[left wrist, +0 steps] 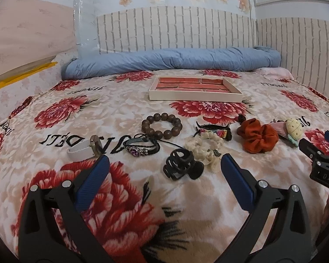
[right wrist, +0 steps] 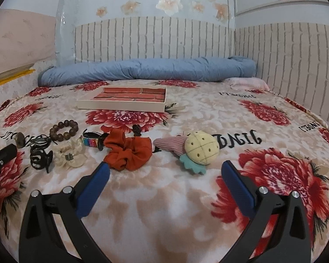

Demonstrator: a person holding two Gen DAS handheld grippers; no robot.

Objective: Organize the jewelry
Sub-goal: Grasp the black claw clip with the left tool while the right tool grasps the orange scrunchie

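Both the left claw [left wrist: 164, 171] and right claw [right wrist: 165, 175] gape wide, empty. Jewelry lies mid-frame on the bed; the tray [left wrist: 195, 97] waits beyond. The black hair clip [left wrist: 182, 167] touches the cream scrunchie [left wrist: 202, 146], perhaps tangled, so one may drag the other.

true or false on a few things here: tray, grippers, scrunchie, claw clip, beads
1. The tray is empty. True.
2. The left gripper is shut on the claw clip. False: it is open, and the clip lies on the blanket between its fingertips.
3. The orange scrunchie lies left of the pineapple clip in the right wrist view. True.
4. The bead bracelet is in the tray. False: it lies on the blanket, nearer than the tray.
5. The right gripper holds the scrunchie. False: it is open and holds nothing.
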